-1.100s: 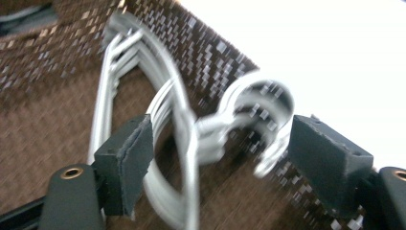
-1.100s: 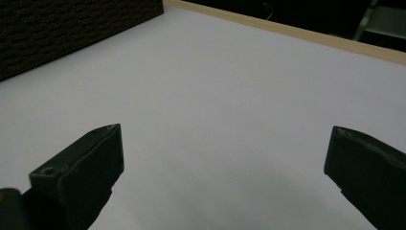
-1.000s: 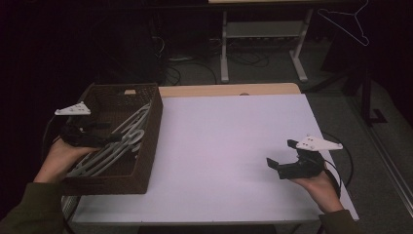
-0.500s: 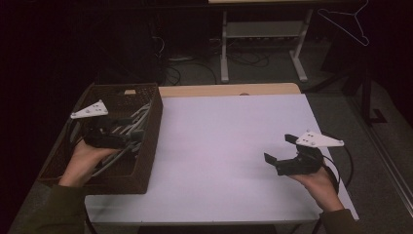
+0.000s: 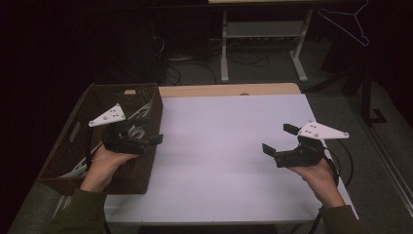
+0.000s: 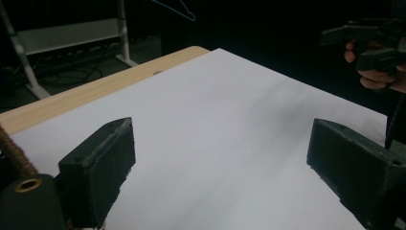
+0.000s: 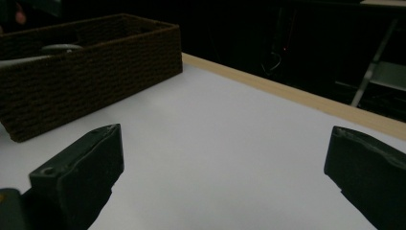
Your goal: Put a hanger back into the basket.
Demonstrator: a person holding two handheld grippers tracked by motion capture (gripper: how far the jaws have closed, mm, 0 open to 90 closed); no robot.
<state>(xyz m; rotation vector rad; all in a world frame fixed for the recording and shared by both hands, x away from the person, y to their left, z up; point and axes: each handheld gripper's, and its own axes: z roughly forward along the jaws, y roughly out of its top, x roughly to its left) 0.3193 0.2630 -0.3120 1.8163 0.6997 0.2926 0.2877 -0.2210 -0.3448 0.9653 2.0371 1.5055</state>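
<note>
Nearby, dark woven rectangular basket, white hangers

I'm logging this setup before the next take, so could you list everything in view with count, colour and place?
Basket: one, dark brown wicker, on the table's left edge.
Hangers: several, white or pale grey, lying in the basket; exact count unclear.
Table: one, white top with a wooden far edge.
Hanger: one, thin wire, hanging in the dark background at upper right.
Rack: one, pale, on the floor behind the table.
Left gripper: black, grey plate, jaws open and empty, at the basket's right rim.
Right gripper: black, grey plate, jaws open and empty, above the table's right side.
</note>
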